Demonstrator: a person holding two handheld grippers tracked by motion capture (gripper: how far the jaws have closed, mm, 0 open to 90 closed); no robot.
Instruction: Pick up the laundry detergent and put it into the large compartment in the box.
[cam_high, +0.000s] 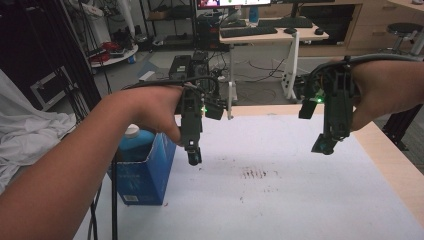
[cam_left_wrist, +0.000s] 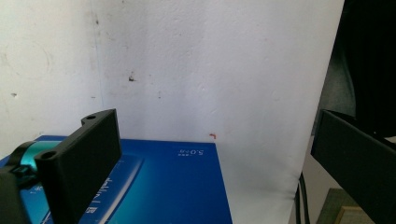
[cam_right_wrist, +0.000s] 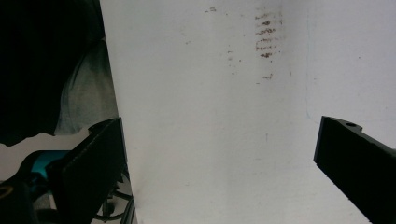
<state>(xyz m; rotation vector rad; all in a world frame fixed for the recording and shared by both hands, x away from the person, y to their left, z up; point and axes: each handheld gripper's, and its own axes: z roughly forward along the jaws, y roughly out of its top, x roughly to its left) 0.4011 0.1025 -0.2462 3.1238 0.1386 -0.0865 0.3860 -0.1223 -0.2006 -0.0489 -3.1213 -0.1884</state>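
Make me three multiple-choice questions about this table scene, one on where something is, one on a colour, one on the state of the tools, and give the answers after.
1. Where does the box stand?
A. at the table's left edge, beside the left tool
B. in the middle of the white sheet
C. under the right tool

2. What colour is the box?
A. red
B. blue
C. yellow

3. How do the jaws of the left tool and the right tool stand?
A. both shut on the box
B. one open, one shut
C. both open, holding nothing

Answers:
1 A, since the high view shows it at the left side of the white sheet, just left of the left tool.
2 B, since its sides are blue in the high view and the left gripper view.
3 C, since each gripper view shows a wide gap between its two jaws with nothing between them.
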